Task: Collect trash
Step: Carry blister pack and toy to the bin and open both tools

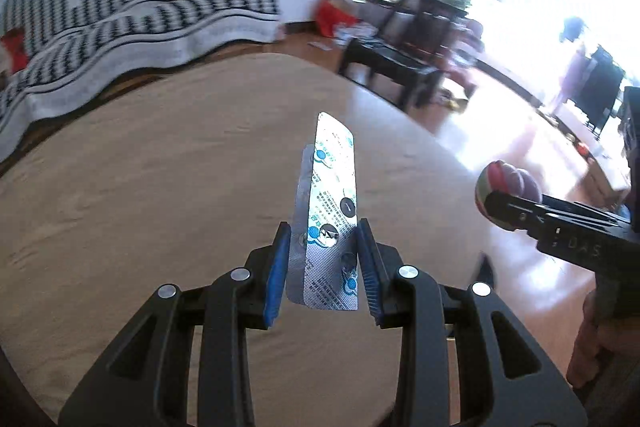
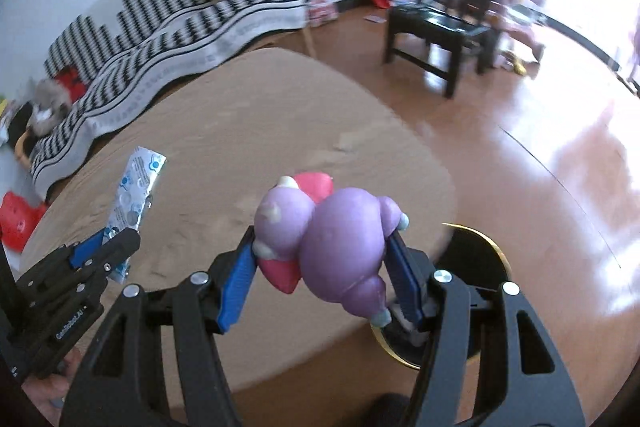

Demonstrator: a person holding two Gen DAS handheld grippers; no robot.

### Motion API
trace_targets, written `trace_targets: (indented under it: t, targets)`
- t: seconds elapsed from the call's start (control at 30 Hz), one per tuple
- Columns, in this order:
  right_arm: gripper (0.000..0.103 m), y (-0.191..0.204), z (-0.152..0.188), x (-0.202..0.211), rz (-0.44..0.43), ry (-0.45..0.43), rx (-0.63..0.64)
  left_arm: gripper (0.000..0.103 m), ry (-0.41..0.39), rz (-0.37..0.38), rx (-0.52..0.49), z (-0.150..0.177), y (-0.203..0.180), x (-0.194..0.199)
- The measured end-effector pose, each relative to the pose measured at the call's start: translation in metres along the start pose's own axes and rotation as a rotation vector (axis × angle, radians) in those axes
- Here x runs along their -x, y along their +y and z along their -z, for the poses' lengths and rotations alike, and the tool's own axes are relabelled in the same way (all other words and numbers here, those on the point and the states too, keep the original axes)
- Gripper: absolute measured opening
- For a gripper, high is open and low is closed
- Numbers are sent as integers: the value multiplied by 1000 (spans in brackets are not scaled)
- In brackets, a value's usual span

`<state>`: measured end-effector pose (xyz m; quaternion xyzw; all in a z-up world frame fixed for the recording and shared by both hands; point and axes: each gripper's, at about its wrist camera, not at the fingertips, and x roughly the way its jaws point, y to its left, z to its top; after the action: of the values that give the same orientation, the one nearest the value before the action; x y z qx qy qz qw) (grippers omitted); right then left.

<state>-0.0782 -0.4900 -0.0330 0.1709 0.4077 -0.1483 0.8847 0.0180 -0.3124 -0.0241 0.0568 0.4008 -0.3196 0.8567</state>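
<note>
1. A silver foil blister pack (image 1: 330, 211) is gripped upright between the left gripper's (image 1: 325, 269) blue pads, above a round tan rug (image 1: 160, 187).
2. A purple-and-pink plastic toy figure (image 2: 328, 247) is clamped by the right gripper (image 2: 320, 279), at the pack's three o'clock.

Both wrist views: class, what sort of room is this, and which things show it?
Most likely a home living room: a sofa under a black-and-white throw, a tan rug on a glossy wood floor, and a dark low table.
</note>
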Motion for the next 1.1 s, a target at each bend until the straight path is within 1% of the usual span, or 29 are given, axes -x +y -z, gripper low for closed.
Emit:
trace_targets:
  t: [0.07, 0.27, 0.47, 0.57, 0.67, 0.77, 1.1]
  targets:
    - [60, -34, 7, 10, 22, -4, -39, 33, 14, 32, -17, 1, -21, -8]
    - [61, -117, 29, 24, 57, 8, -156, 33, 59, 142, -97, 13, -93, -33]
    - [61, -175, 46, 25, 32, 39, -270, 33, 116, 215, -178, 32, -149, -55]
    - [61, -194, 52, 24, 20, 55, -318, 33, 135, 239, -208, 40, -164, -64]
    - [61, -200, 55, 23, 8, 65, -341, 33, 152, 258, -228, 45, -174, -74]
    - [61, -199, 52, 20, 5, 71, -346, 33, 168, 258, -233, 46, -178, -85]
    - [61, -196, 50, 19, 13, 80, -341, 33, 179, 254, -233, 47, -189, -94]
